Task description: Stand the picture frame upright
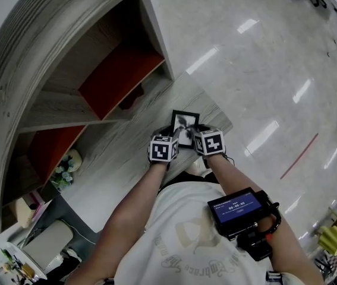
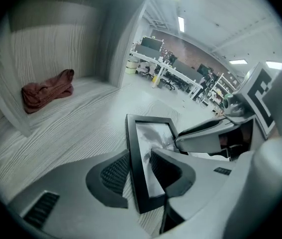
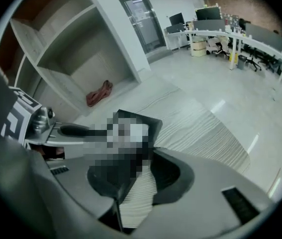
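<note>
A black picture frame [image 1: 185, 126] with a pale picture leans steeply on the wood-grain counter [image 1: 120, 159], just ahead of both grippers. My left gripper [image 1: 173, 136] straddles the frame's left border [image 2: 132, 153]. One pad sits behind the border and the other over the glass, with a strip of glass showing between. My right gripper [image 1: 197, 135] straddles the frame's right edge [image 3: 153, 126]. There the frame is seen nearly edge-on, and striped counter shows between it and the right pad [image 3: 170, 176]. Both sets of jaws stand a little apart around the frame.
A red cloth [image 2: 47, 91] lies in the low cubby of the grey shelving unit [image 1: 67, 103], which has red back panels [image 1: 117, 73]. Artificial flowers [image 1: 67, 168] sit at the left. The counter's far corner [image 1: 221, 120] drops to glossy floor [image 1: 263, 70].
</note>
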The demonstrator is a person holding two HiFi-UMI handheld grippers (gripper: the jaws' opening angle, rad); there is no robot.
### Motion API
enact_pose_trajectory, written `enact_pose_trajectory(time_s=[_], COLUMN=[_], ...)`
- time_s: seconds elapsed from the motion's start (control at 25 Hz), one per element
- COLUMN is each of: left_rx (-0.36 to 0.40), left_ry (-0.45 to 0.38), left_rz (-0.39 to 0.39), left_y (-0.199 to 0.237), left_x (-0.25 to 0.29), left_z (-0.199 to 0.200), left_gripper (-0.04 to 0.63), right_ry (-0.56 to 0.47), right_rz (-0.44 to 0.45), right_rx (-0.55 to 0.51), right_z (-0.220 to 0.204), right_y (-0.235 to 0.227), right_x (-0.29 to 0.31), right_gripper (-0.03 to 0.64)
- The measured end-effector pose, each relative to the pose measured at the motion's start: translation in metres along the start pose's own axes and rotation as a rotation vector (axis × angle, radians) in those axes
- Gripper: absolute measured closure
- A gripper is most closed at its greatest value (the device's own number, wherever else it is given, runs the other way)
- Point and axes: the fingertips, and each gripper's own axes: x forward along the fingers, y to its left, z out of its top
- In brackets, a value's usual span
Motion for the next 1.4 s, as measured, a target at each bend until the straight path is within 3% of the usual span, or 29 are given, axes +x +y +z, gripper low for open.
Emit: enact_pose_trajectory(time_s=[0.28,0.52,0.8,1.4], left_rx=[-0.129,-0.17,-0.214,-0.377], left_ry=[-0.011,-0.02,-0.107,-0.306], left_rz=[-0.014,-0.004,0.013,0.022], left_y=[0.003,0.004,-0.001,-0.005], left_x=[-0.003,-0.01,-0.031,-0.089], left_z=[-0.005,-0.012,-0.017,-0.031], left_gripper=[0.469,0.483,0.497,0.506], right_ry=[0.031,-0.003,-0.062,-0.09], right_rz=[0.025,0.084,0.145,0.271], right_rx=[-0.014,-0.06,-0.147,-0.354], right_z=[-0.001,-0.003,0.005,0.007], right_y=[0.001,0.008,0.022,0.066], right_x=[0.001,-0.005,-0.024,-0.059], right_gripper=[0.503,0.502,0.502,0.502])
